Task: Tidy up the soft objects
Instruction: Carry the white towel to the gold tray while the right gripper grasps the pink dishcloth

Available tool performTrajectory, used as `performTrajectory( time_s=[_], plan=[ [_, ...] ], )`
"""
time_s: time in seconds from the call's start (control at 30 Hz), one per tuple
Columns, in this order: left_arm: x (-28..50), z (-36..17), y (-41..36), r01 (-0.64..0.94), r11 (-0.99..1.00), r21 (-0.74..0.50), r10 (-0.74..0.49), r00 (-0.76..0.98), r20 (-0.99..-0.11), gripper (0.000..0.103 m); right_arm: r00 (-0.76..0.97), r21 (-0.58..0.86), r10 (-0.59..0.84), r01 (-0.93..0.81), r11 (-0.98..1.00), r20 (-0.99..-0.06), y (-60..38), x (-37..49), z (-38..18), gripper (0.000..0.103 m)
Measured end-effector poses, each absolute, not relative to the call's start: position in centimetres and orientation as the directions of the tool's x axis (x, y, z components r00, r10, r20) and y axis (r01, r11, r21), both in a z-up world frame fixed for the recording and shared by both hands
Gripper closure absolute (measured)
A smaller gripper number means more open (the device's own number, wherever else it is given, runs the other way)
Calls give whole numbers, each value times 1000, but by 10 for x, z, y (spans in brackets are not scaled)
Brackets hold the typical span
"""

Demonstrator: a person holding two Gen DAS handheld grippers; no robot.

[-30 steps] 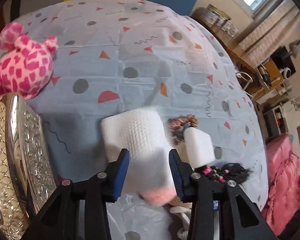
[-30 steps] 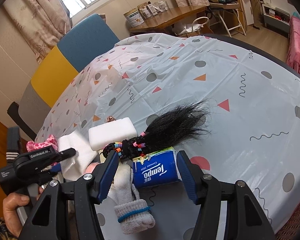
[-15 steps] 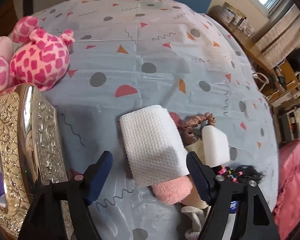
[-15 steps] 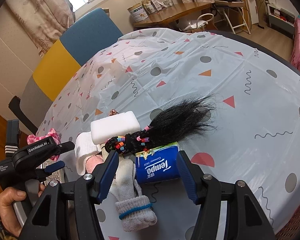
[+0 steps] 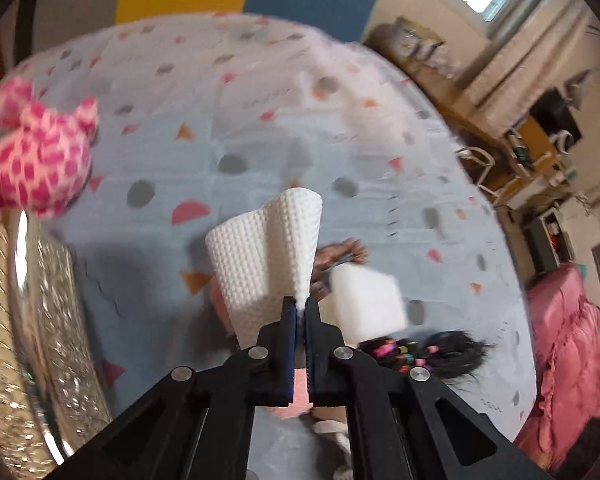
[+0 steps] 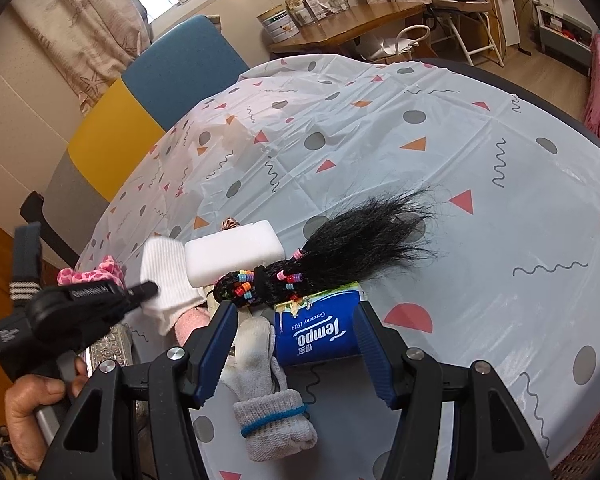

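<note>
Pinching white cloth (image 5: 268, 256), left hand-held gripper (image 5: 299, 312)

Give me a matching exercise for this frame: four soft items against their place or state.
Items:
1. white textured cloth
2. black hair piece
3. blue tissue pack
4. pink spotted plush

Places or states:
A. between the open right gripper fingers
B. beside the silver tray
C. pinched by the left gripper
D. draped over the tissue pack

Pairs: 1-C, 2-D, 3-A, 4-B

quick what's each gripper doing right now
left gripper: closed, fingers pinching the white waffle-textured cloth.
right gripper: open, holding nothing.
</note>
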State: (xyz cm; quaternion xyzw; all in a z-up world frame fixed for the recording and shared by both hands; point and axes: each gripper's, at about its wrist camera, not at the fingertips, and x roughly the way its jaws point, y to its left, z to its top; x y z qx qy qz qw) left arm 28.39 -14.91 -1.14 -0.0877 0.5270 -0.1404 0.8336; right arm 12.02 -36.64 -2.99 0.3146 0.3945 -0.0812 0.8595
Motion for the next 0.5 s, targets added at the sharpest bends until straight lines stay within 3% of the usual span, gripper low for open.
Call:
performTrajectory(
  time_s=[0.23,0.5],
  plan=[
    [265,28,-132,238,941,-241,-332,501,-800,99,678,472,131,346,811,-723,-358,123,-28,42],
    [275,42,-114,258,950,-176,-291,529,-797,99,666,448,208,210,869,-717,-328,132,-24,42]
  ],
)
